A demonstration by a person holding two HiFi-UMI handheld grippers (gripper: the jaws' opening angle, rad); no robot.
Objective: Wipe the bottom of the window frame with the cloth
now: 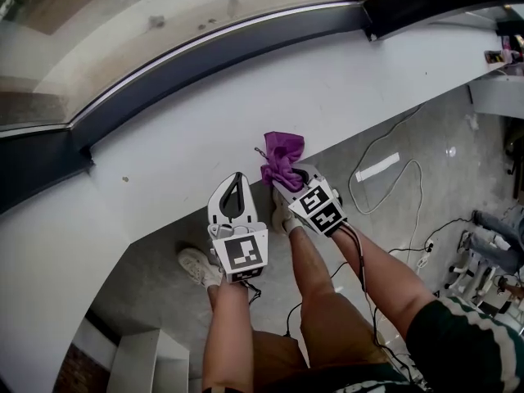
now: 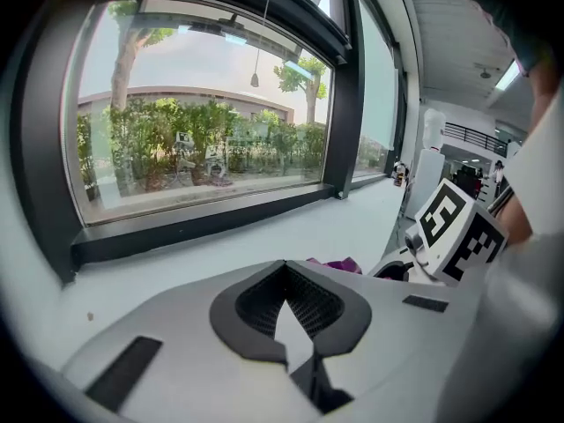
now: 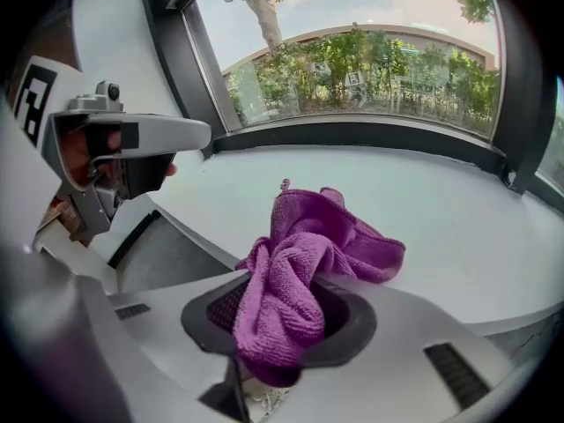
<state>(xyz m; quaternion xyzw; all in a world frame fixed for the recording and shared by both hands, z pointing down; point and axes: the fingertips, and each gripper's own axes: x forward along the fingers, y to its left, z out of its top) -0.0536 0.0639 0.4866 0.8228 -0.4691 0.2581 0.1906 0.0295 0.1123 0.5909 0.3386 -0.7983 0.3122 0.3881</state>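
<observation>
right claw [image 3: 282, 324] clamped tight on the purple cloth [image 3: 308, 245] | cloth bulged forward out of its jaws, over the white sill [image 3: 441, 210] | left claw [image 2: 286, 311] sat closed, empty, alongside

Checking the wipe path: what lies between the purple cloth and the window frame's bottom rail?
Only bare white sill separates the cloth from the bottom rail, as the right gripper view shows.

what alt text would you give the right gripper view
The right tool has its jaws shut on a bunched purple cloth, with a white sill beyond it that runs up to a dark window frame. Trees show through the glass, and the left tool shows at the left.
</observation>
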